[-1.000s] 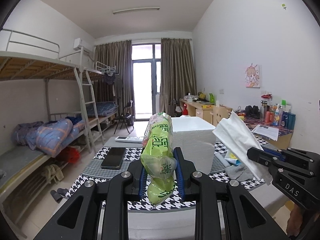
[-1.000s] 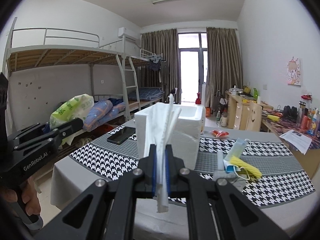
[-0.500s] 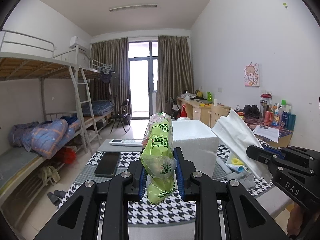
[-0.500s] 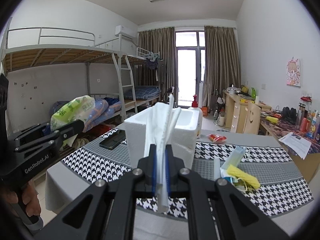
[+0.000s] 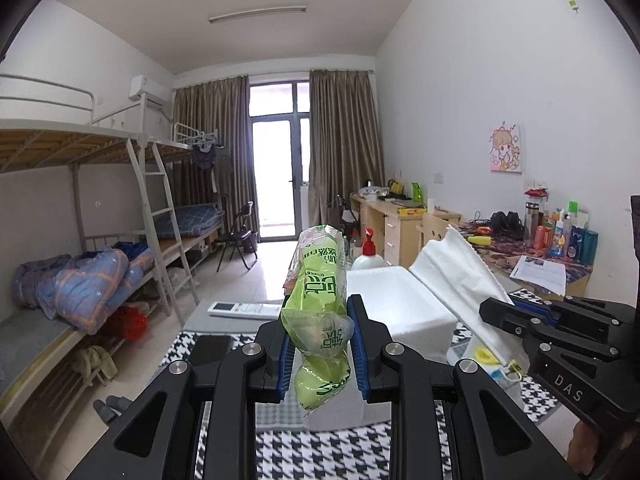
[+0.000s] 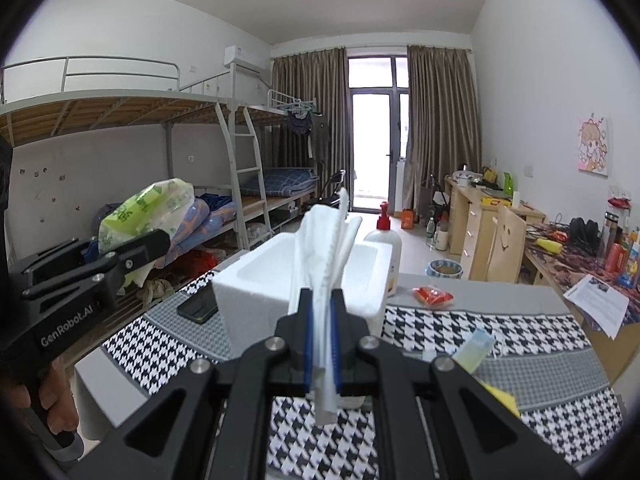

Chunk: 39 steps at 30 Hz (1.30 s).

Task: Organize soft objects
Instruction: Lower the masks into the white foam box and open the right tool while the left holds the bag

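My left gripper (image 5: 320, 346) is shut on a soft green plastic tissue pack (image 5: 318, 300) and holds it upright in the air before the white foam box (image 5: 396, 304). The pack also shows in the right wrist view (image 6: 148, 208). My right gripper (image 6: 321, 342) is shut on a folded white cloth (image 6: 326, 252), held above the table close to the foam box (image 6: 300, 276). The cloth shows in the left wrist view (image 5: 460, 276) too, beside the box's right side.
The table has a houndstooth cloth (image 6: 440, 328). On it lie a black phone (image 6: 199, 305), a white pump bottle (image 6: 385, 248), a red packet (image 6: 433, 295), a remote (image 5: 244, 309) and a face mask with a yellow item (image 5: 490, 360). Bunk beds stand left, desks right.
Both grippers have moved forward toward the foam box and risen a little, each still holding its item. The box looks nearer and lower in both views.
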Each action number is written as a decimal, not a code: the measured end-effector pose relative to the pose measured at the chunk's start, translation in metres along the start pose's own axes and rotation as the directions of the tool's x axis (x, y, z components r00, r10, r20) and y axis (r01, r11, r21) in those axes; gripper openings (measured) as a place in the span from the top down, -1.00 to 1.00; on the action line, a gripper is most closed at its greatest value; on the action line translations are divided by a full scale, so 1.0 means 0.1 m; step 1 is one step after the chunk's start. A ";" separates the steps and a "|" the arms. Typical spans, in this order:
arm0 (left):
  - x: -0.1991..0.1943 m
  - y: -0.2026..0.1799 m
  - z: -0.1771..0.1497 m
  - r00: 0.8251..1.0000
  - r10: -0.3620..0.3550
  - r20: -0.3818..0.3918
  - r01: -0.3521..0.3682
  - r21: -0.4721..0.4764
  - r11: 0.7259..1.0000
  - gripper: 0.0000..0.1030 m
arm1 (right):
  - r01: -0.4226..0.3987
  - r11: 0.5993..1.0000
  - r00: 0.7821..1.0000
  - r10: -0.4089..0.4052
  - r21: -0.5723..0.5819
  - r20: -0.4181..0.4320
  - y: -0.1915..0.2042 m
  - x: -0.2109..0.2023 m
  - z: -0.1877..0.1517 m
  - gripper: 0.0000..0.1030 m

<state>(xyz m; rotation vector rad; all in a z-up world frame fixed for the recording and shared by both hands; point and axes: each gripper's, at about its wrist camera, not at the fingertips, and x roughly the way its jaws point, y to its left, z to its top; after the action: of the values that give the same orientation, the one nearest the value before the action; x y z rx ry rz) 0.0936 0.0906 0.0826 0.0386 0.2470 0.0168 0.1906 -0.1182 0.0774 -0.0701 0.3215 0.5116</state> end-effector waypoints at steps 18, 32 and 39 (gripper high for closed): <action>0.70 0.08 0.21 0.998 -0.011 -0.062 0.011 -0.006 1.000 0.49 | 0.005 1.000 0.999 -0.005 0.009 -0.048 -0.20 0.55 0.23 0.80; 1.14 0.13 0.25 0.994 -0.039 -0.100 0.038 -0.005 0.999 0.49 | 0.034 0.999 0.993 -0.031 0.022 -0.114 -0.26 0.87 0.27 0.80; 1.15 0.15 0.25 0.993 -0.044 -0.107 0.044 0.000 0.999 0.49 | 0.029 0.999 0.993 -0.027 0.016 -0.118 -0.21 0.89 0.29 0.79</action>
<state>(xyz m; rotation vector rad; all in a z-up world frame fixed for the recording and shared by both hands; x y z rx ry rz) 0.2107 0.1072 0.0799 0.0345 0.3552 -0.0254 0.2829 -0.0902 0.0764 -0.0878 0.4400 0.4772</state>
